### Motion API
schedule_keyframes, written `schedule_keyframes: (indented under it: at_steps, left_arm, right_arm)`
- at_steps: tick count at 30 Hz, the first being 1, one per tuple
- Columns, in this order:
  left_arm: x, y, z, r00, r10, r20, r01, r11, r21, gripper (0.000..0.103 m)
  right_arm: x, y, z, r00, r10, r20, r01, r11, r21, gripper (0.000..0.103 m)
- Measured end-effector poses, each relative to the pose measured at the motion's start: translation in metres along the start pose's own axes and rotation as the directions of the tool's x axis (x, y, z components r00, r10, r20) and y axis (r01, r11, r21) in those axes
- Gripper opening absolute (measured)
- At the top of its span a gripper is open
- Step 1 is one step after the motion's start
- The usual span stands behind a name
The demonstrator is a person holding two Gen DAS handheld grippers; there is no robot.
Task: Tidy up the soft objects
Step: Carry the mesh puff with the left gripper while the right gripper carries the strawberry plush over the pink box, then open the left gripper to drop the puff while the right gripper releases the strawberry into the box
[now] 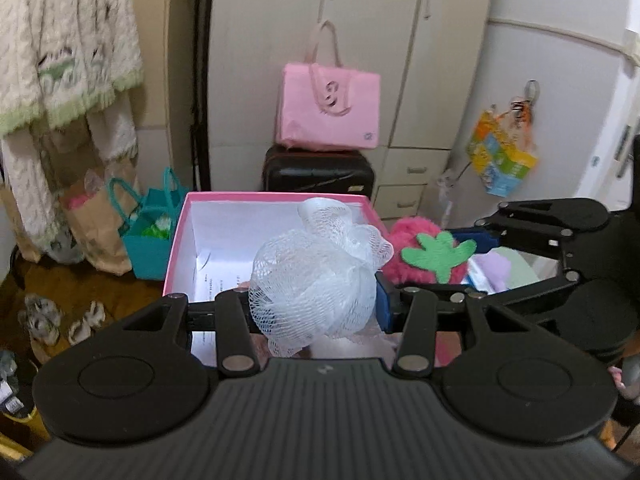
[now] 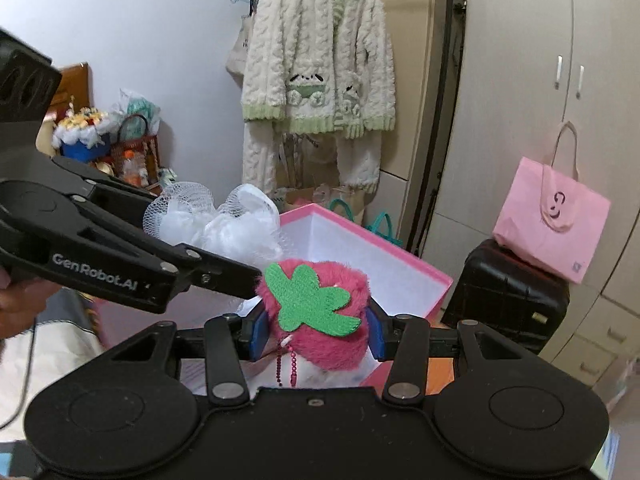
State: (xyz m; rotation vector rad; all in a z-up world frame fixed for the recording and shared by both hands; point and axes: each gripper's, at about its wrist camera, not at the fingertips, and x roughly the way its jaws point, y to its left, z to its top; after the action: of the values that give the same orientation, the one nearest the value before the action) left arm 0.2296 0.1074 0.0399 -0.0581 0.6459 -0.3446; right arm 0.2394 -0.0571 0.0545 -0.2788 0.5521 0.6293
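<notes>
A white mesh bath pouf (image 1: 316,276) is clamped in my left gripper (image 1: 320,304), which is shut on it and holds it over the open pink box (image 1: 276,197) with a white inside. My right gripper (image 2: 316,330) is shut on a fuzzy pink strawberry toy (image 2: 320,340) with a green felt leaf, its blue pads (image 2: 259,332) pressing both sides. In the left wrist view the strawberry (image 1: 412,236) and the right gripper (image 1: 472,256) hang just right of the box. In the right wrist view the pouf (image 2: 224,224) and the left gripper's arm sit at the left, the box (image 2: 416,276) beyond.
A pink tote bag (image 1: 330,114) rests on a black suitcase (image 1: 318,172) against white wardrobe doors. A teal bag (image 1: 150,228) and a brown paper bag stand left of the box. A fluffy white-green cardigan (image 2: 320,56) hangs on the wall. Slippers (image 1: 60,320) lie on the floor.
</notes>
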Motion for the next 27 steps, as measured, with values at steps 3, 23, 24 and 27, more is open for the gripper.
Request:
schedule_keyframes:
  at_steps: [3, 23, 24, 27]
  left_arm:
    - [0.027, 0.010, 0.007, 0.999, 0.017, -0.031, -0.018, 0.999, -0.031, 0.045]
    - [0.113, 0.028, 0.012, 0.979, 0.071, -0.190, -0.082, 0.995, -0.050, 0.047]
    - [0.113, 0.026, 0.012, 0.979, 0.071, -0.193, -0.080, 0.996, -0.038, 0.047]
    - [0.110, 0.023, 0.011, 0.980, 0.081, -0.180, -0.087, 0.996, -0.027, 0.053]
  right_arm:
    - [0.024, -0.005, 0.006, 0.999, -0.010, -0.037, 0.008, 0.998, -0.067, 0.053]
    - [0.103, -0.023, -0.003, 0.980, -0.040, -0.194, 0.017, 0.993, -0.118, 0.055]
    - [0.103, -0.021, -0.004, 0.980, -0.050, -0.191, 0.027, 0.992, -0.120, 0.055]
    - [0.103, -0.015, -0.004, 0.979, -0.074, -0.189, 0.047, 0.989, -0.142, 0.058]
